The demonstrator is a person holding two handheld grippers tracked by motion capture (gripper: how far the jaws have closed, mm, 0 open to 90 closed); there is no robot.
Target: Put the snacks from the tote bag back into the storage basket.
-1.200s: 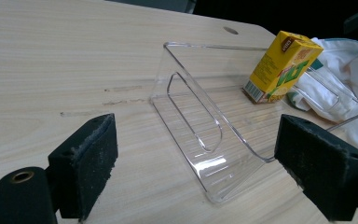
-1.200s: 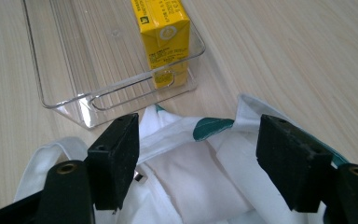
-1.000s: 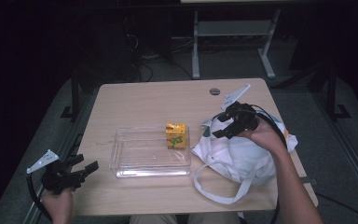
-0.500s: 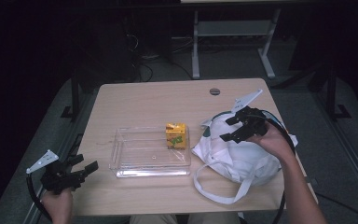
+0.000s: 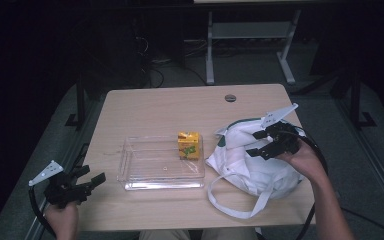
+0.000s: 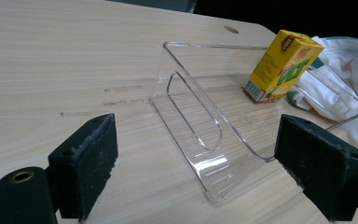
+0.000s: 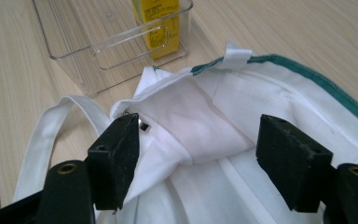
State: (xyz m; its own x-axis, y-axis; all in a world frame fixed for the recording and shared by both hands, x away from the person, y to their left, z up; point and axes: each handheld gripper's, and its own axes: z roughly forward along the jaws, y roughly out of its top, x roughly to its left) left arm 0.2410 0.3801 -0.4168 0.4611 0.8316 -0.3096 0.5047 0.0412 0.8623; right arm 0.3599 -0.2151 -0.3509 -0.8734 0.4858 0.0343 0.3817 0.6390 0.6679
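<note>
- High view: I count one pale wooden tabletop [image 5: 145, 110] carrying three things: one clear plastic rectangular bin [image 5: 145, 172], one yellow juice carton [image 5: 188, 145] upright in the bin's far right corner, and one white cloth tote bag with green trim [image 5: 252, 167] lying just right of the bin, one loop handle spread toward the near edge.
- Same view, two tools: my left hand-held gripper [image 5: 91, 181] sits at the near left corner of the tabletop, jaws spread, well apart from the bin. My right hand-held gripper [image 5: 256, 144] hangs over the bag's top, jaws spread.
- Left gripper view: two black pads stand wide with nothing between them. Beyond them are the one bin [image 6: 200, 140], the one carton [image 6: 279, 67] standing inside its far end, and a fold of the bag [image 6: 345, 79] behind.
- Right gripper view: the two pads stand apart over the bag's mouth [image 7: 200, 116], not pinching the cloth; I cannot tell whether the left pad touches it. One strap [image 7: 42, 135] loops over the wood at the left, with the bin [image 7: 98, 51] and carton [image 7: 156, 23] farther off.
</note>
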